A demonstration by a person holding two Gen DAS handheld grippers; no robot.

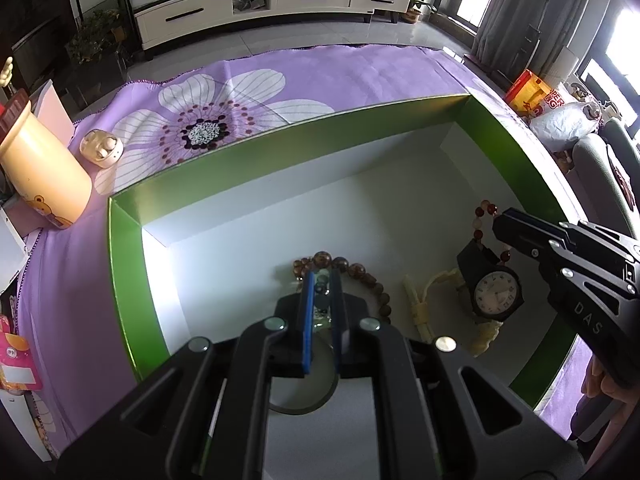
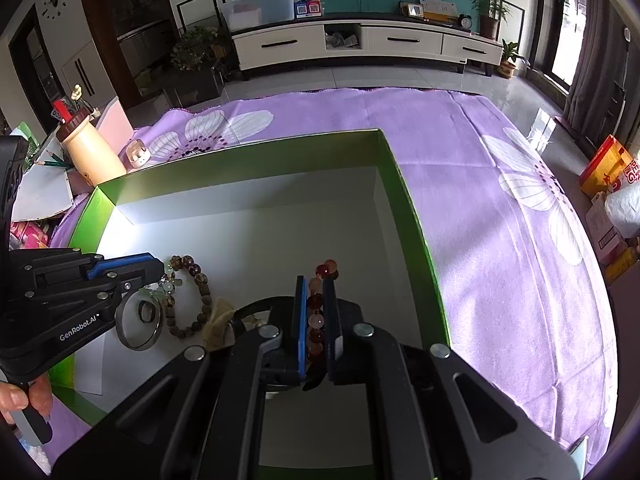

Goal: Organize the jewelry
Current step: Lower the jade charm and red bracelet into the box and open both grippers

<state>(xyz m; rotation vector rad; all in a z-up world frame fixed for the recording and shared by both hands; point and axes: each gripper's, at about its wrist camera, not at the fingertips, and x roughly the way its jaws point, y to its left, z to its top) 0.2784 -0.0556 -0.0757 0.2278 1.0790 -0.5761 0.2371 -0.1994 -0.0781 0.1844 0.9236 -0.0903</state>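
Both grippers reach down into the green box (image 1: pixel 224 160). The left gripper (image 1: pixel 323 280) pinches a pale green bead string (image 2: pixel 162 286) beside the brown bracelet (image 2: pixel 200 300); the right gripper (image 2: pixel 316 284) clamps the red-orange bead bracelet (image 2: pixel 316 320) near the box's right wall.

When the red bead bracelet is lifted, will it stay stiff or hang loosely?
Probably loosely: the red bead bracelet is separate round beads in a line, clamped in the right hand-held gripper. Beads beyond the grip will likely sag and swing. Smooth, glossy beads may slip between the pads.
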